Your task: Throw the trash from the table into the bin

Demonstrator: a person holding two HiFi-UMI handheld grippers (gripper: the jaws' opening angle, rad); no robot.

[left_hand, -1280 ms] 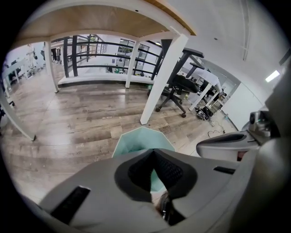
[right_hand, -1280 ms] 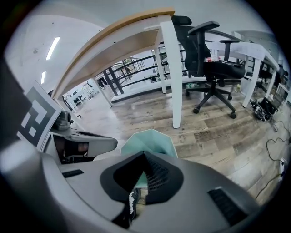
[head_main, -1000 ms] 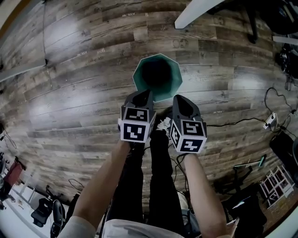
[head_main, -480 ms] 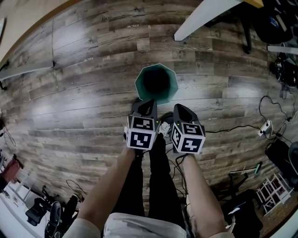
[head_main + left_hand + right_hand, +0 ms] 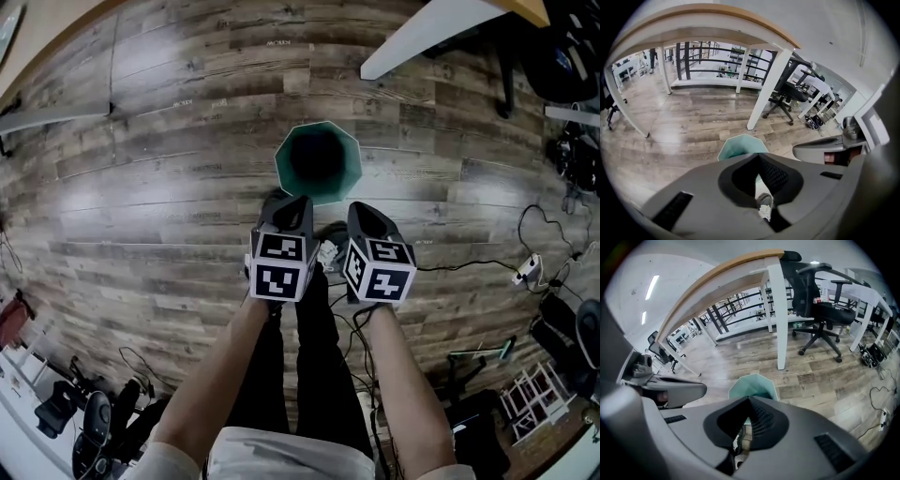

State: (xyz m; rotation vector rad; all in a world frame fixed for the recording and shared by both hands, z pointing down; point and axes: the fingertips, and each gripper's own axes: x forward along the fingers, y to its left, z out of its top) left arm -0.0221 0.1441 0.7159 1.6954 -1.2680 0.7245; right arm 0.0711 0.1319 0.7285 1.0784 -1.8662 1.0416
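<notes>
Both clenched, left claw [image 5: 296, 201] and right claw [image 5: 362, 208], side by side just short of the bin [image 5: 318, 161] on the floor. A white scrap [image 5: 326, 253] shows between them; whether gripped, unclear. Best reach over the mouth before releasing.

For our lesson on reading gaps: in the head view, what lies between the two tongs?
In the head view, between the left tongs and the right tongs shows what looks like the person's grey-and-white shoe, standing on the wooden floor.
</notes>
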